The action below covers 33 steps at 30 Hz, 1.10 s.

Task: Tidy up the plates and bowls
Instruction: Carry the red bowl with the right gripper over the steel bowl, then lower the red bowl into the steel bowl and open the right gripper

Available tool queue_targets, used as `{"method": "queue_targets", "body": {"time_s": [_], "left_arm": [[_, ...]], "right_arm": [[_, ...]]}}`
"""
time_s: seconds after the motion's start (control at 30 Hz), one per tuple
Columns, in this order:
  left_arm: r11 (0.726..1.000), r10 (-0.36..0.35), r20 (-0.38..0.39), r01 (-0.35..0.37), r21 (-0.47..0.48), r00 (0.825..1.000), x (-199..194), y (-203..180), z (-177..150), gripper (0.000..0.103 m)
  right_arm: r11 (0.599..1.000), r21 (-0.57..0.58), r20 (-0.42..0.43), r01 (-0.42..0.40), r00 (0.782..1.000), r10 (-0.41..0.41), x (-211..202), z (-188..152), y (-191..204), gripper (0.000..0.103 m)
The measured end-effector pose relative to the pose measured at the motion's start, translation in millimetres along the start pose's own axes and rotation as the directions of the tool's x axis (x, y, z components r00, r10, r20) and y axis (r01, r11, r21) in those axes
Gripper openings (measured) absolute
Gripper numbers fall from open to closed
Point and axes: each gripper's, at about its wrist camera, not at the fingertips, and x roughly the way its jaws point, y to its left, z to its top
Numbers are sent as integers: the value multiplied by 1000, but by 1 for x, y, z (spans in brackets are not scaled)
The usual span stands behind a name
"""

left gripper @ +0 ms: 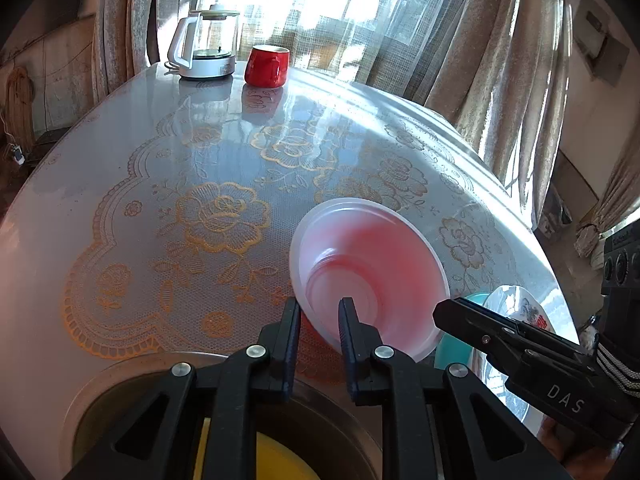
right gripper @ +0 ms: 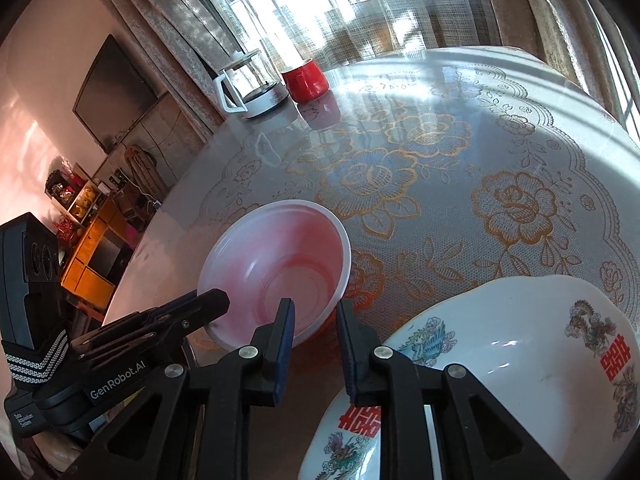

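A translucent white plastic bowl (left gripper: 384, 256) (right gripper: 256, 264) with a pink tint stands on the round table. My left gripper (left gripper: 320, 306) straddles its near-left rim, one finger outside the wall and one inside, jaws closed narrowly on it. My right gripper (right gripper: 315, 306) straddles the near-right rim the same way, shut on the wall. Each gripper shows in the other's view, the right gripper (left gripper: 444, 312) and the left gripper (right gripper: 218, 300) both at the bowl's edge. A white porcelain bowl (right gripper: 520, 360) (left gripper: 516, 304) painted with birds and red characters lies just right of the plastic bowl.
A steel dish (left gripper: 100, 392) holding something yellow (left gripper: 272, 456) lies under my left gripper. A teal dish (left gripper: 456, 352) peeks out beneath the porcelain bowl. A glass kettle (left gripper: 208, 44) (right gripper: 248, 84) and a red mug (left gripper: 267, 66) (right gripper: 306, 78) stand at the far edge of the lace-covered table (left gripper: 224, 216).
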Motion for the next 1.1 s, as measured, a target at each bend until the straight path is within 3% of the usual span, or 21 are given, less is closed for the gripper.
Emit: {"method": "queue_targets", "body": {"time_s": [0.43, 0.87, 1.1], "left_arm": [[999, -1, 116, -3, 37, 993, -51, -15, -21, 19], [999, -22, 133, 19, 25, 991, -79, -12, -55, 19], [1000, -13, 137, 14, -8, 990, -84, -1, -54, 19]], "right_arm": [[996, 27, 100, -79, 992, 76, -42, -11, 9, 21], [985, 7, 101, -171, 980, 169, -53, -39, 24, 21], [990, -13, 114, -140, 983, 141, -56, -42, 30, 21]]}}
